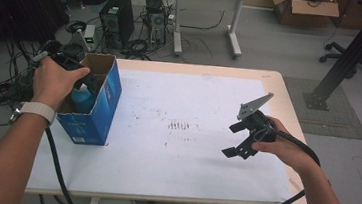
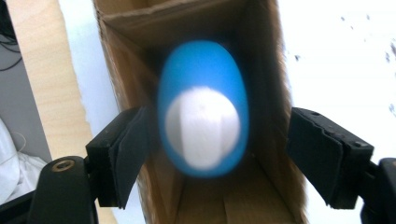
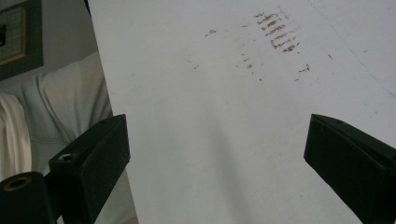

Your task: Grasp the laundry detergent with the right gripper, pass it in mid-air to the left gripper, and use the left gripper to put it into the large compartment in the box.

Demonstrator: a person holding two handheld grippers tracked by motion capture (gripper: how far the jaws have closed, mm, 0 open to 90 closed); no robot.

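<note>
Blue bottle [image 2: 203,114] upright inside open blue carton [image 1: 99,105] at counter's [image 1: 201,179] left edge — long axis vertical, white cap [image 2: 201,128] toward me; my left gripper [image 2: 219,156] over carton mouth, released, pads clear of bottle, carton walls close around it; my right gripper [image 3: 217,168] spread wide, holding nothing, over stained white sheet [image 3: 243,102].

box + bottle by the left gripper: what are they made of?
Box: looks like cardboard, with a printed blue, slightly glossy outside and a raw brown inside with fibrous torn edges.
Bottle: probably plastic, with a smooth, even blue body and a matte white cap; it is blurred, so this is uncertain.
</note>
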